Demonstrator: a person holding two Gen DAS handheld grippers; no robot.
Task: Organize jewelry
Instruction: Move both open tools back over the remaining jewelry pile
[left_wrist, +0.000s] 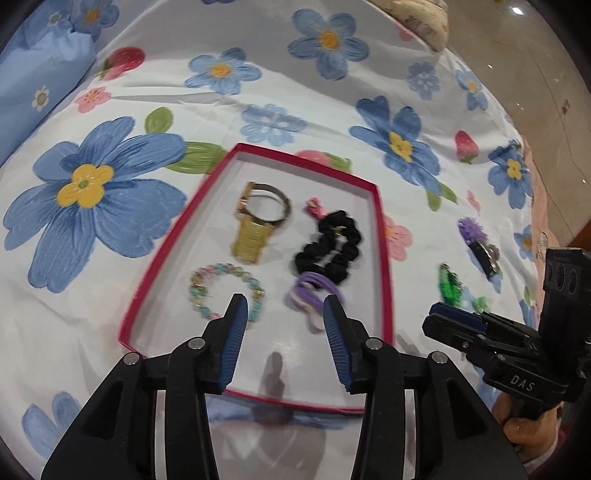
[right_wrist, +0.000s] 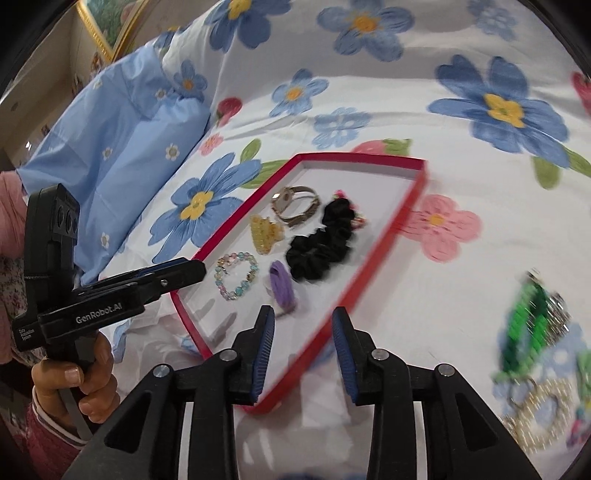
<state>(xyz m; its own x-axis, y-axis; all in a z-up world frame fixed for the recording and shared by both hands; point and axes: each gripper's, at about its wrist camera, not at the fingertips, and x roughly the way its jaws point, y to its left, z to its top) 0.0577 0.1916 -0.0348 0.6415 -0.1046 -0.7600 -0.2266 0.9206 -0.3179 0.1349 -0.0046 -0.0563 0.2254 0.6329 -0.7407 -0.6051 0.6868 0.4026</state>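
A shallow red tray (left_wrist: 303, 162) (right_wrist: 362, 157) with a white floor lies on the flowered bedspread. Inside it are a gold watch (left_wrist: 266, 199) (right_wrist: 295, 206), a yellow hair claw (left_wrist: 251, 240) (right_wrist: 266, 232), a black scrunchie (left_wrist: 328, 247) (right_wrist: 321, 247), a pastel bead bracelet (left_wrist: 199, 291) (right_wrist: 255, 266) and a purple hair tie (left_wrist: 314, 291) (right_wrist: 282, 284). My left gripper (left_wrist: 285, 301) (right_wrist: 177, 269) hovers open over the tray's near end, holding nothing. My right gripper (right_wrist: 303, 312) (left_wrist: 454, 321) is open and empty above the tray's near right rim.
Outside the tray to the right lie a green piece (left_wrist: 450, 286) (right_wrist: 528, 317), a purple and black clip (left_wrist: 480, 240) and a beaded ring (right_wrist: 539, 417). A blue pillow (right_wrist: 122, 147) sits at the left. The bed ends at a tiled floor (left_wrist: 517, 74). A hand (right_wrist: 74, 376) grips the left handle.
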